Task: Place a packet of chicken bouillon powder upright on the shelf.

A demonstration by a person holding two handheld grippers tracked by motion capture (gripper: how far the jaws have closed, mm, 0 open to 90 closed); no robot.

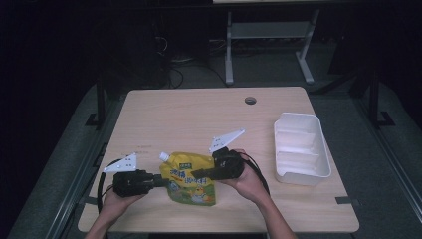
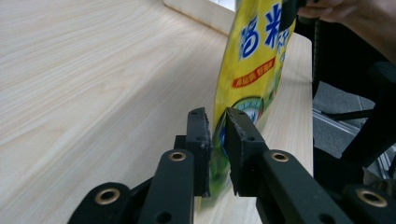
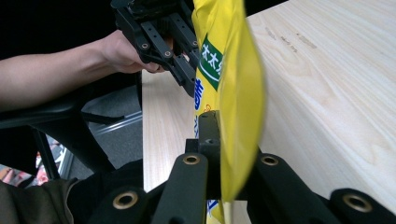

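Note:
A yellow spouted pouch with blue lettering and a white cap is held over the near part of the wooden table. My left gripper pinches the pouch's left edge. In the left gripper view its jaws are shut on the pouch, gripper. My right gripper clamps the pouch's right side. In the right gripper view the pouch sits between its jaws, gripper, and the other gripper holds the far edge.
A white plastic tray stands at the table's right edge. A round cable hole is near the far edge. Table legs and cables lie on the dark floor beyond.

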